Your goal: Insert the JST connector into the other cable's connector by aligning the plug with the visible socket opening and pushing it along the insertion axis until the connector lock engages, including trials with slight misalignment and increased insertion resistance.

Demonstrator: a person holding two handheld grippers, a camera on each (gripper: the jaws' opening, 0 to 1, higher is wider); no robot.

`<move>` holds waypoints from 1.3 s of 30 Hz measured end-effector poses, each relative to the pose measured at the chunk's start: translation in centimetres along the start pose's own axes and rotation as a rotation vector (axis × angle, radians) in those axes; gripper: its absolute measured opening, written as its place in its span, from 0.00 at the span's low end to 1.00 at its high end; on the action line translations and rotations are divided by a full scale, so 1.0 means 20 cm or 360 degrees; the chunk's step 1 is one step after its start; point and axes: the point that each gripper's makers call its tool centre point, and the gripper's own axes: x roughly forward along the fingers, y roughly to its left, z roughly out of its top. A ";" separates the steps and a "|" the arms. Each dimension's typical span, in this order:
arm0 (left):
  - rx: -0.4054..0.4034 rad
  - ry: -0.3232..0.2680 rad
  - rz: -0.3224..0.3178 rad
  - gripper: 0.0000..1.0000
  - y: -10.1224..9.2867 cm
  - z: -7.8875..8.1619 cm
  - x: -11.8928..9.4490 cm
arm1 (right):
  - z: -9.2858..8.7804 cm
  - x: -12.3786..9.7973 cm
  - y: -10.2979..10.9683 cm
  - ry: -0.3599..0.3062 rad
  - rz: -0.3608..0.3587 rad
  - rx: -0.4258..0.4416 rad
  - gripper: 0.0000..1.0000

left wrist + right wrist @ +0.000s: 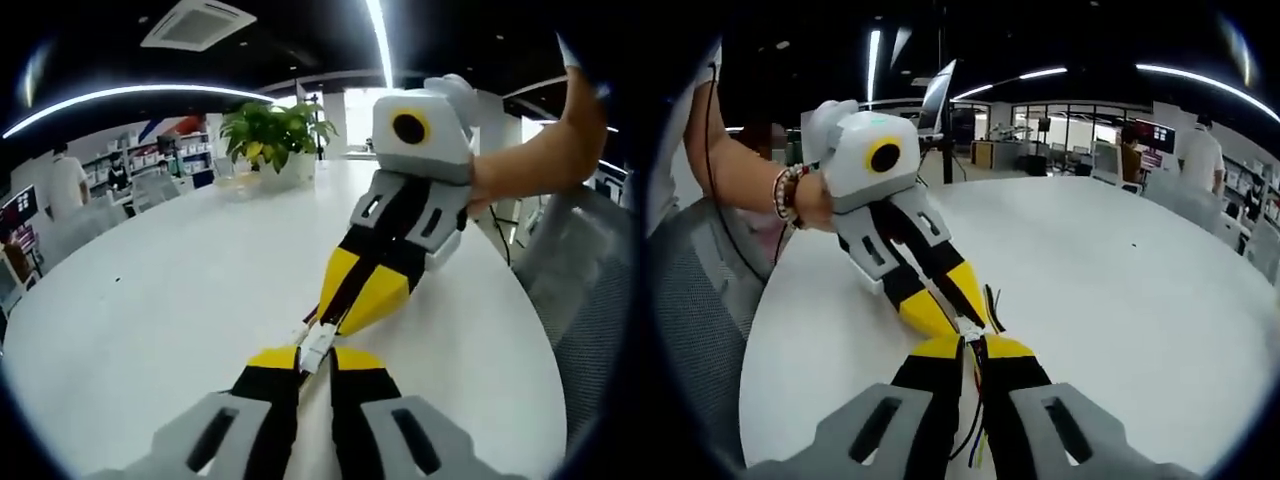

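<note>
Left hand-held gripper (316, 352) and right hand-held gripper (975, 345) pinch mated JST connector (314, 347).

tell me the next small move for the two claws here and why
Probably push the left claw straight toward the right claw: the white connectors sit tip to tip between the closed claws, roughly in line. Whether the lock has engaged can't be seen.

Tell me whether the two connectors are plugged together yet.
Cannot tell. The white connectors meet tip to tip between the left hand-held gripper and right hand-held gripper, both shut, hiding the joint.
</note>
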 end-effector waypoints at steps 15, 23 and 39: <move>-0.0009 0.0084 -0.0030 0.04 -0.02 -0.08 0.05 | -0.13 0.03 -0.02 0.0093 0.0011 0.0020 0.03; -0.0063 0.0052 -0.0025 0.04 -0.01 -0.08 0.04 | -0.14 0.03 -0.02 0.0102 0.0015 0.0009 0.04; -0.0102 -0.0003 -0.0012 0.04 -0.03 -0.09 0.03 | -0.16 0.03 -0.02 0.0139 0.0003 0.0024 0.05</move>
